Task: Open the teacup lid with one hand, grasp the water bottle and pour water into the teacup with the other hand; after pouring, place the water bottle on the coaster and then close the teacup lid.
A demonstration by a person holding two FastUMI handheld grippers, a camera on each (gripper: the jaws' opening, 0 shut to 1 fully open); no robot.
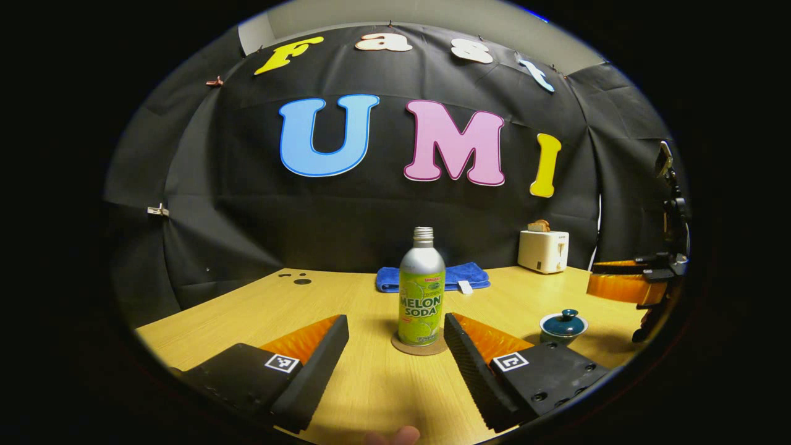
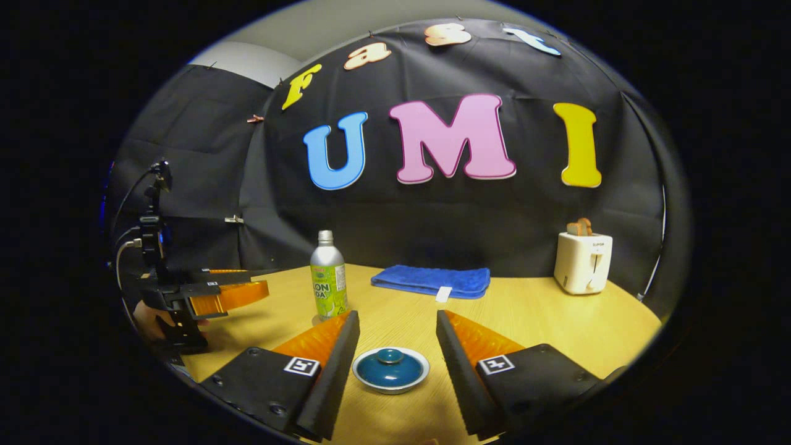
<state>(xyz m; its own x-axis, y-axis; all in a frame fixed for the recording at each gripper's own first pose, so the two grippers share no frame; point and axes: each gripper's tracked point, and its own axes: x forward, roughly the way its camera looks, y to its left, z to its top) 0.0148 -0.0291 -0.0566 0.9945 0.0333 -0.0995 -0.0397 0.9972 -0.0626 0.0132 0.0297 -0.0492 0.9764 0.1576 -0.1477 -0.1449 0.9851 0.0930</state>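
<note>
One bottle [image 1: 422, 290], one teacup [image 2: 390, 369], one toaster [image 2: 582, 262]

The left gripper [image 1: 395, 364] was held low and level, its two fingers spread wide apart with nothing pressed between them. A fingertip [image 1: 395, 436] of the holding hand showed at the lower edge of the left gripper view. The right gripper [image 2: 395, 371] was likewise level, fingers parted wide, gripping nothing. In the right gripper view the left gripper stood far off to the side, a hand [image 2: 151, 318] beneath it.
</note>
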